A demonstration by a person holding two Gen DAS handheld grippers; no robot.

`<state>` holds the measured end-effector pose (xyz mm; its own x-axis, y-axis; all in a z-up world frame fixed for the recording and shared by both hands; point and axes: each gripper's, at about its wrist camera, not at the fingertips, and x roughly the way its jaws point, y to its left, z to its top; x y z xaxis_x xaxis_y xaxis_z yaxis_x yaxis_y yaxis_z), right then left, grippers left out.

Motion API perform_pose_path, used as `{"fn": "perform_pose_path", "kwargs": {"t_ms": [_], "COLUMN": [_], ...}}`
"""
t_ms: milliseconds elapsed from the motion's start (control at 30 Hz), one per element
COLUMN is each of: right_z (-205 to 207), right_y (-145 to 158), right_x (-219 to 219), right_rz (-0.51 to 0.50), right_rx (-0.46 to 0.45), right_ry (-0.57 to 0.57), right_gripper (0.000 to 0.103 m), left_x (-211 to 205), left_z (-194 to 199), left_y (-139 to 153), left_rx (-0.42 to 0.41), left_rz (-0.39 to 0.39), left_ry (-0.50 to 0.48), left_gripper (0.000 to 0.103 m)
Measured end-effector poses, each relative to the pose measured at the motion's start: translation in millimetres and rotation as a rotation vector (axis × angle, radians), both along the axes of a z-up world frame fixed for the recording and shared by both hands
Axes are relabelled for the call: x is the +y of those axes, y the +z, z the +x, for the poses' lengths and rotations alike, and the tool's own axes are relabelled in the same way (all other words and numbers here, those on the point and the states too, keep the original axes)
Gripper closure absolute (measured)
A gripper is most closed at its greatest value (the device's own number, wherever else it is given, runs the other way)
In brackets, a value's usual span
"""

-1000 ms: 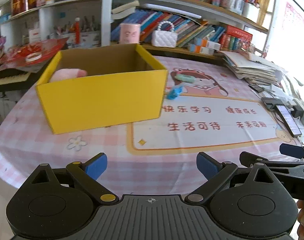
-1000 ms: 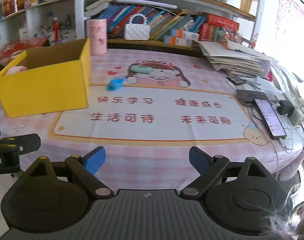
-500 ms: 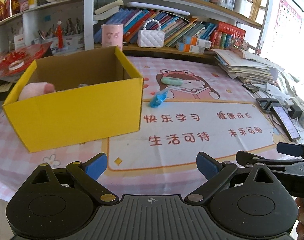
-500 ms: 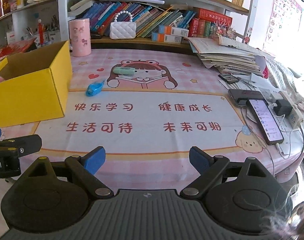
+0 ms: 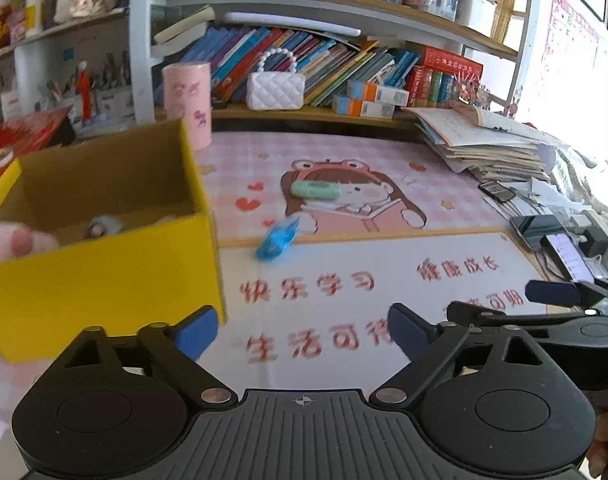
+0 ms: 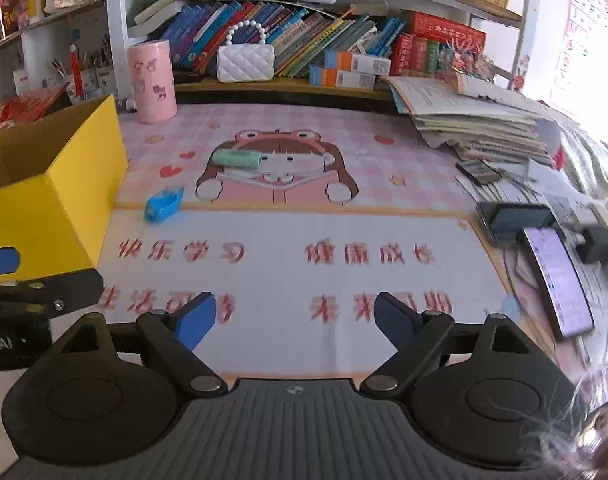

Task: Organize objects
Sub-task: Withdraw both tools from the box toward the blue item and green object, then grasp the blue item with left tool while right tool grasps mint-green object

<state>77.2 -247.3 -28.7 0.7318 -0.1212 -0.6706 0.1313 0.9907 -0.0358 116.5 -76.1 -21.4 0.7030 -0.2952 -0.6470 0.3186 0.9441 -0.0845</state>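
Observation:
A yellow cardboard box point(image 5: 104, 272) stands open at the left of the pink table mat, and it also shows in the right wrist view point(image 6: 56, 200). A pink soft thing point(image 5: 12, 240) and a small grey object point(image 5: 104, 226) lie inside. A small blue object point(image 5: 278, 240) point(image 6: 164, 206) lies on the mat just right of the box. A pale green oblong object point(image 5: 315, 190) point(image 6: 238, 159) lies farther back. My left gripper point(image 5: 304, 330) is open and empty above the mat near the box's front corner. My right gripper point(image 6: 294, 318) is open and empty to its right.
A pink cylinder point(image 6: 151, 80) and a white quilted purse point(image 6: 246, 62) stand at the back by the bookshelf. A stack of papers point(image 6: 475, 120) lies at the back right. Phones point(image 6: 555, 280) and chargers lie along the right edge.
Both grippers have moved forward over the table and to the right. The box has shifted to the left in both views and the blue and green objects look nearer.

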Motion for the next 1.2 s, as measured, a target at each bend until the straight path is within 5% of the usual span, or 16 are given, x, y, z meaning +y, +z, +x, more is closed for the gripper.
{"fn": "perform_pose_path", "kwargs": {"t_ms": [200, 300, 933, 1000, 1200], "right_z": [30, 46, 130, 138, 168], "right_y": [2, 3, 3, 3, -7], "right_x": [-30, -45, -97, -96, -83], "right_rz": [0.03, 0.053, 0.108, 0.114, 0.119], "right_rx": [-0.01, -0.022, -0.029, -0.029, -0.018], "right_ry": [0.049, 0.073, 0.19, 0.213, 0.303], "right_gripper": [0.036, 0.045, 0.045, 0.045, 0.041], "left_x": [-31, -45, -82, -79, -68], "left_z": [27, 45, 146, 149, 139], "left_y": [-4, -10, -67, -68, -55], "left_rx": [0.019, 0.018, 0.074, 0.089, 0.111], "left_rz": [0.014, 0.047, 0.273, 0.262, 0.19], "left_ry": [0.027, 0.068, 0.291, 0.299, 0.304], "left_gripper": [0.048, 0.055, 0.068, 0.079, 0.081]}}
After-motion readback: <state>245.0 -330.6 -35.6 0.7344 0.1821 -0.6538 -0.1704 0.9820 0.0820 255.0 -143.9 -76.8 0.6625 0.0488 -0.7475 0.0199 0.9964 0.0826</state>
